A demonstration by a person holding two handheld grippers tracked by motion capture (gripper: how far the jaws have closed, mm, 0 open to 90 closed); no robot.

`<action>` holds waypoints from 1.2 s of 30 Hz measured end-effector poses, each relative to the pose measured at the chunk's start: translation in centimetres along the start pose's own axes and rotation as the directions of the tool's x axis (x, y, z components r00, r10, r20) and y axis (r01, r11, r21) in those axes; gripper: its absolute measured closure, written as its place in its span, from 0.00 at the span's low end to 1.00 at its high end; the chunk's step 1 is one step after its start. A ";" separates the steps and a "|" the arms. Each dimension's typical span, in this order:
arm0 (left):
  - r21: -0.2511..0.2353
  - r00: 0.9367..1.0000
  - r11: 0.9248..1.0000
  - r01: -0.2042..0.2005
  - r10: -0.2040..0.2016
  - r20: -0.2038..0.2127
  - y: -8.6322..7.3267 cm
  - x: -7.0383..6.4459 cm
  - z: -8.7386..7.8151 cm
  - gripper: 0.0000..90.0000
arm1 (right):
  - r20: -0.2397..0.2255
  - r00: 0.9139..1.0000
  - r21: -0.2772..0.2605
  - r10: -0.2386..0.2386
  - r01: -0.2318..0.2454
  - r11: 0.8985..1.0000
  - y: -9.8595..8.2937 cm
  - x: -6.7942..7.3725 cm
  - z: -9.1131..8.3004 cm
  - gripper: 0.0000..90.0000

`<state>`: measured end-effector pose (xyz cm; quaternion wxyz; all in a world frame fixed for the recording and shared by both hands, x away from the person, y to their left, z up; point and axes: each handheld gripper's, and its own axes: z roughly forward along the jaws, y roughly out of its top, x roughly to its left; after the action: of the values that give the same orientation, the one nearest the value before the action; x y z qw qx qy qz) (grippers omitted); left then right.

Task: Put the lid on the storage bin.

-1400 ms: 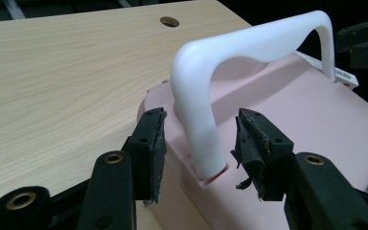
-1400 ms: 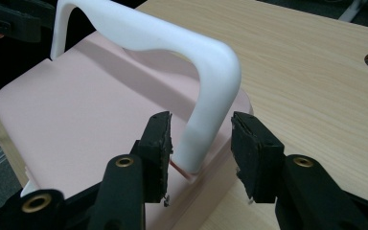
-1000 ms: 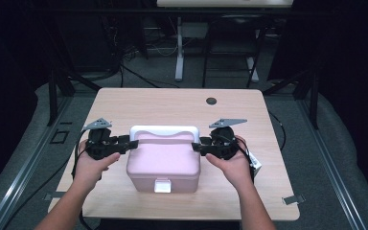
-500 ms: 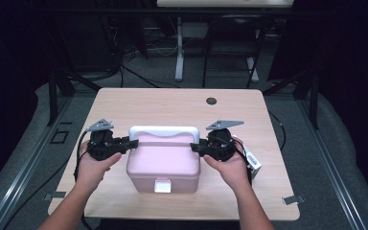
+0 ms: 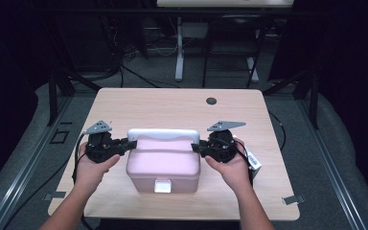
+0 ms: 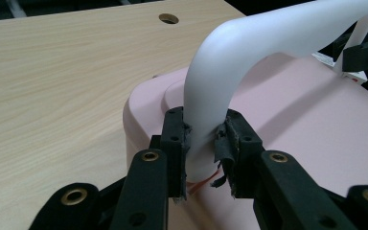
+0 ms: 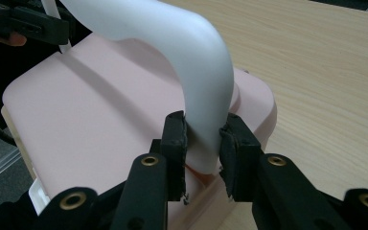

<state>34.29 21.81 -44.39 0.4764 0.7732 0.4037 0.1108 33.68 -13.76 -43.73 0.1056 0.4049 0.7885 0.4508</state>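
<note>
Forearms come in from the near edge of the wooden worktop point(image 5: 172, 103), and we see each hand carrying a hand-held gripper. At the left, the left hand-held gripper point(image 6: 205, 143) has its jaws clamped on the left foot of the white handle point(image 6: 268, 43) — the pads press it from both sides. Between the hands sits the pink box point(image 5: 164, 165), near the front middle of the worktop, its white latch point(image 5: 161, 185) facing us. At the right, the right hand-held gripper point(image 7: 202, 143) is clamped on the handle's other foot — likewise from both sides.
</note>
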 end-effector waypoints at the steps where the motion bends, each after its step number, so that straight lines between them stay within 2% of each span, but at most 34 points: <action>1: 0.001 1.000 1.000 -0.003 0.003 -0.004 0.0 -0.1 -0.1 0.82 | 0.001 1.000 -0.004 0.001 -0.001 1.000 0.0 0.0 0.0 0.82; 10: -0.010 1.000 1.000 -0.008 0.008 0.009 0.3 -0.2 -0.6 0.82 | -0.008 1.000 -0.016 -0.002 0.002 1.000 0.2 0.2 -0.4 0.82; 25: -0.023 1.000 1.000 -0.009 0.009 0.004 1.7 -1.2 -1.5 0.82 | -0.018 1.000 -0.061 -0.007 0.006 0.998 0.8 0.4 -1.9 0.82; 30: -0.023 1.000 1.000 0.002 -0.002 0.008 2.1 -1.2 -1.7 0.82 | -0.039 0.999 -0.080 0.002 -0.005 0.997 1.0 0.2 -2.2 0.82; 36: -0.023 1.000 1.000 0.004 -0.003 0.007 2.4 -1.0 -1.5 0.82 | -0.033 0.999 -0.091 0.004 -0.007 0.996 1.1 0.3 -2.4 0.82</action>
<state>34.09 21.54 -41.38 0.4869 0.7672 0.4022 0.1122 32.82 -14.77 -41.48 0.1097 0.3942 0.7677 0.4932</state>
